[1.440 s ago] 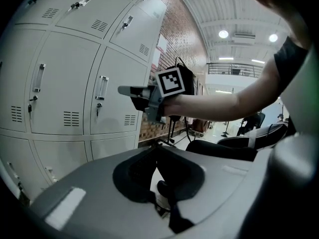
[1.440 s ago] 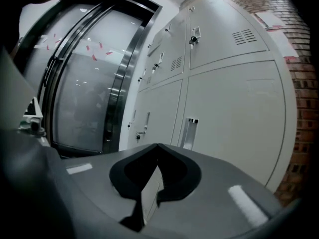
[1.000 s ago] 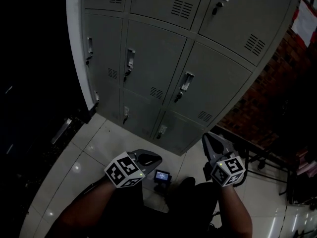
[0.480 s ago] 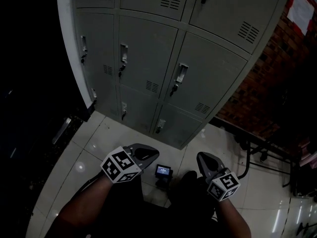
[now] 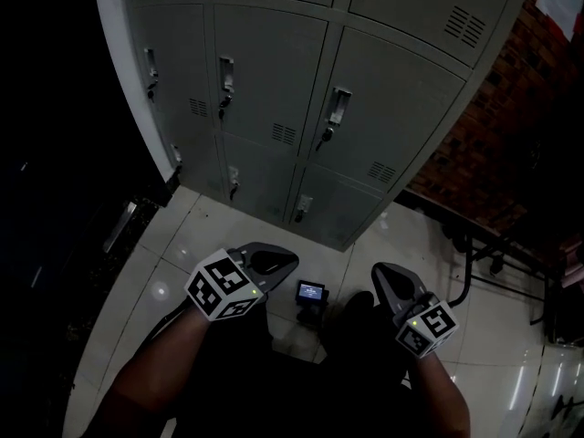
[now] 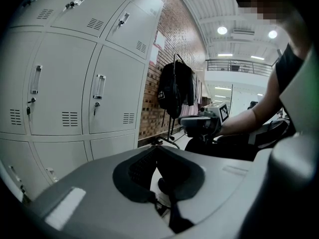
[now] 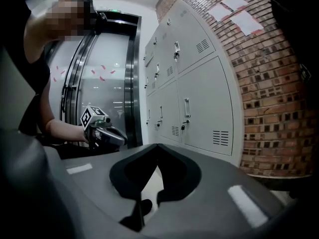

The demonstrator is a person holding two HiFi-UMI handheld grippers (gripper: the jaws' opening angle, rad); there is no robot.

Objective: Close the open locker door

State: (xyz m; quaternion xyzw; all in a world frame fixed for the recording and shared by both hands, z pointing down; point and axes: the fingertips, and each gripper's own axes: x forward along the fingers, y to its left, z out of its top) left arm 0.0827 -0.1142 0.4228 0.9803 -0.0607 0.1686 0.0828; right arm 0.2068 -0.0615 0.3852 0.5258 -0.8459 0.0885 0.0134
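The grey lockers (image 5: 274,89) fill the top of the head view, and every door I see lies flush with its frame. Both grippers hang low over the tiled floor, well short of the lockers. My left gripper (image 5: 276,264) is shut with nothing between its fingers. My right gripper (image 5: 386,277) is shut and empty too. In the left gripper view the lockers (image 6: 65,98) stand to the left, the right gripper (image 6: 202,125) beyond my jaws. In the right gripper view the lockers (image 7: 199,108) rise ahead, the left gripper (image 7: 102,128) at the left.
A small device with a lit screen (image 5: 311,292) sits on the floor between the grippers. A brick wall (image 5: 493,144) flanks the lockers, with a dark metal frame (image 5: 474,254) at its foot. A black backpack (image 6: 174,88) hangs there. A glass door (image 7: 94,83) stands left of the lockers.
The lockers have slid upward in the head view and more floor shows. Both grippers stay low and shut; the right one has dropped slightly.
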